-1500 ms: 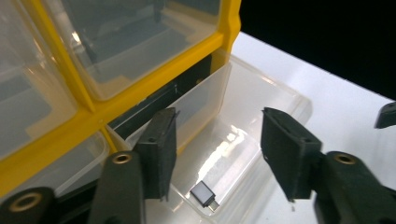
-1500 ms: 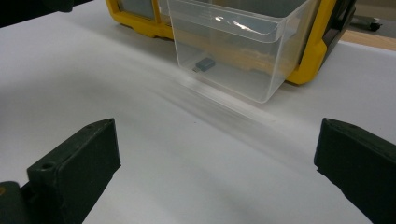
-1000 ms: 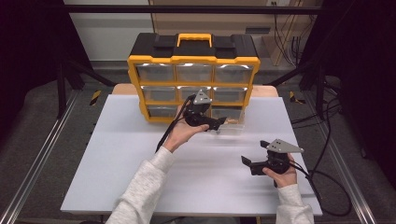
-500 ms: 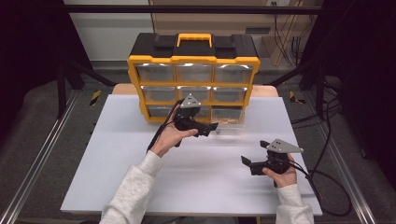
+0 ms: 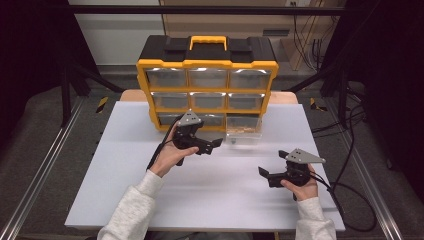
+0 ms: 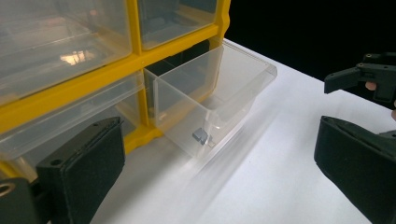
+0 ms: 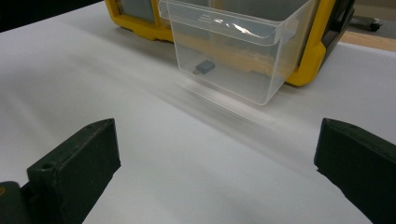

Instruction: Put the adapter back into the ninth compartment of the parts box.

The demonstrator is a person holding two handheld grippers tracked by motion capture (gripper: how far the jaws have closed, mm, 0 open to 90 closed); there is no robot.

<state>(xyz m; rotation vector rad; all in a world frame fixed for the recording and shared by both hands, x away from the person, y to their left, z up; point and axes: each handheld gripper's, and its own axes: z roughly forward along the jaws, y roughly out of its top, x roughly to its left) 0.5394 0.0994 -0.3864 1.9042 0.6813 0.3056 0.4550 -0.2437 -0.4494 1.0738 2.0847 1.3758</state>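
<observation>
Pulled out from the bottom-right bay of the yellow-and-black plastic organiser cabinet [image 5: 207,75], clear rigid plastic drawer [image 6: 210,100] holds one small grey block [image 6: 201,136]. Left gripper [image 5: 212,145]: just beside drawer, jaws just opened, spread, empty. Right gripper [image 5: 267,175]: jaws spread, empty, on matte white tabletop [image 5: 215,190].

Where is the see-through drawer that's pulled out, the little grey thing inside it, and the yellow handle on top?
pulled-out drawer [image 7: 233,70], right gripper view, on its clear front wall.
little grey thing [image 7: 204,67], right gripper view, on its middle.
yellow handle [image 5: 207,40], high view, on its top bar.
</observation>
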